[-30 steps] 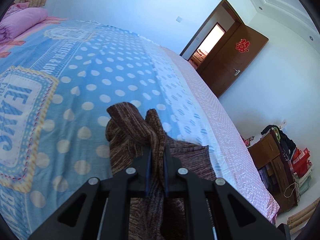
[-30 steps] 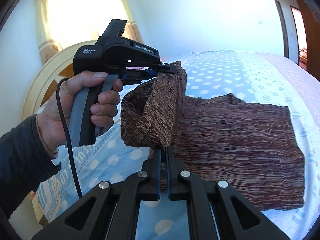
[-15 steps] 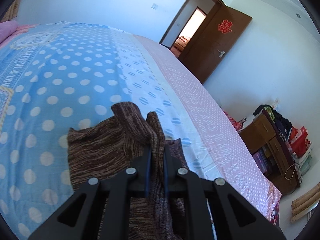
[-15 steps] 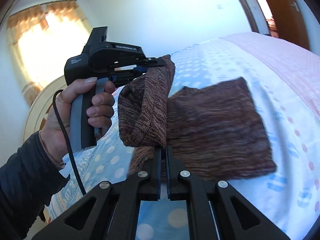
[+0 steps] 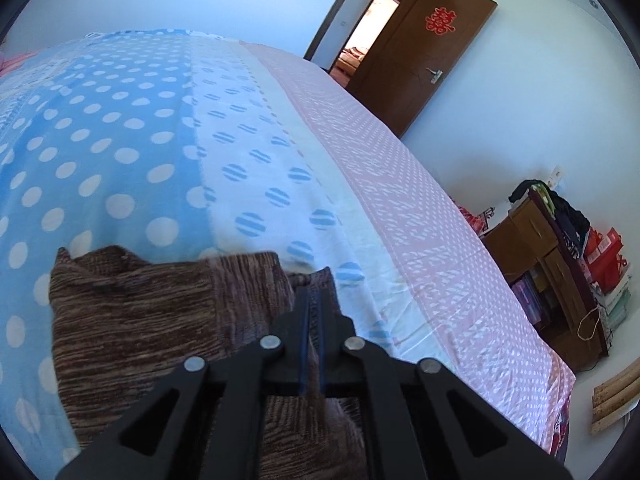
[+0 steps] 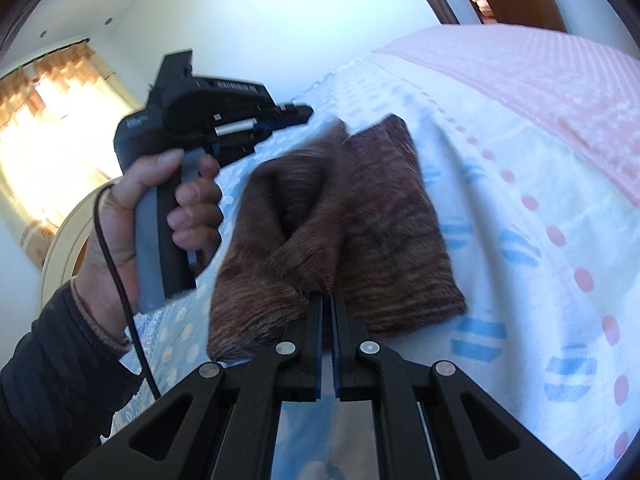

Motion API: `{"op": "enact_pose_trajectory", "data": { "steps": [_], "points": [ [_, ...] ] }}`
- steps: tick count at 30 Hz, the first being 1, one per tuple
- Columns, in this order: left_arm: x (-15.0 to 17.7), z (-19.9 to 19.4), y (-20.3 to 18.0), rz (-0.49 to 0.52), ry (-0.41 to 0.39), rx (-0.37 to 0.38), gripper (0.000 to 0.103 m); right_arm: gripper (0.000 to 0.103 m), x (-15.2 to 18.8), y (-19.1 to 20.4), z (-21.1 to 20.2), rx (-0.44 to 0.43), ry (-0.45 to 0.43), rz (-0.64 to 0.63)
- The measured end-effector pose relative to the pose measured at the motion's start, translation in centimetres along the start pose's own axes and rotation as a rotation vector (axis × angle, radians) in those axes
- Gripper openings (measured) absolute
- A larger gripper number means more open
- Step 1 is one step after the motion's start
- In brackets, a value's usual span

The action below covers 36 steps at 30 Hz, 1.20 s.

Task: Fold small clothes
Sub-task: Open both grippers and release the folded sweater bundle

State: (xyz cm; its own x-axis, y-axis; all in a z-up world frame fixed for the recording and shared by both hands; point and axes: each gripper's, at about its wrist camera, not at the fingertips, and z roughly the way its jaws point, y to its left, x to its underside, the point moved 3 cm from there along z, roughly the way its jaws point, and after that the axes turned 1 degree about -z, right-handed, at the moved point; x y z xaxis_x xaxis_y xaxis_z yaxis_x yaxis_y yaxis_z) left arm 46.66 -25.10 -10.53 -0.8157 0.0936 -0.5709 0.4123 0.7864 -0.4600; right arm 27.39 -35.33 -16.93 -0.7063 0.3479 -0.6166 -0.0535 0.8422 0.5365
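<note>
Blue polka-dot bedding (image 5: 120, 128) fills the ground beneath both tongs, running into a paler striped-dot band and then a pink dotted strip (image 5: 400, 200) on the side toward the brown door (image 5: 424, 56). Beyond the pink edge, to the right of the left tongs, a wooden cabinet (image 5: 552, 264) stands piled with clothes and red boxes.

Brown knitted cloth (image 5: 132, 320) lies on the blue part of the bed, right at the tips of both tongs, partly doubled over with one raised fold (image 6: 296, 216) sagging between them.

Left tongs (image 5: 313, 300) are clenched on an edge of the knit, the fabric bunched against the fingers (image 5: 326, 304). From the right wrist view, a hand (image 6: 160, 208) in a dark sleeve grips that tool's handle to the left of the cloth. Right tongs (image 6: 327, 300) are likewise pinched tight on the near hem of the raised fold, which is blurred.
</note>
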Motion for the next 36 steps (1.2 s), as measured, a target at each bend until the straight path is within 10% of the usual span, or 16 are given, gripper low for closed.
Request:
{"op": "enact_pose_trajectory", "data": {
  "steps": [5, 13, 16, 23, 36],
  "points": [
    [0.9, 0.1, -1.1, 0.066, 0.011, -0.05, 0.003, 0.0, 0.5, -2.1, 0.0, 0.041, 0.018, 0.056],
    [5.3, -6.2, -0.4, 0.198, -0.096, -0.205, 0.067, 0.006, -1.8, -4.8, -2.9, -0.013, -0.055, 0.192],
    [10.1, -8.4, -2.1, 0.289, -0.139, -0.222, 0.067, 0.05, -3.5, -4.8, -4.4, -0.04, -0.088, 0.196],
    [16.8, -7.3, -7.0, 0.397, -0.119, -0.144, 0.069, 0.05, -9.4, -5.0, -3.0, -0.178, 0.038, 0.219],
    [16.0, -2.9, -5.2, 0.326, -0.03, -0.134, 0.067, 0.05, -16.3, -3.3, 10.5, -0.164, 0.348, 0.019]
  ]
}}
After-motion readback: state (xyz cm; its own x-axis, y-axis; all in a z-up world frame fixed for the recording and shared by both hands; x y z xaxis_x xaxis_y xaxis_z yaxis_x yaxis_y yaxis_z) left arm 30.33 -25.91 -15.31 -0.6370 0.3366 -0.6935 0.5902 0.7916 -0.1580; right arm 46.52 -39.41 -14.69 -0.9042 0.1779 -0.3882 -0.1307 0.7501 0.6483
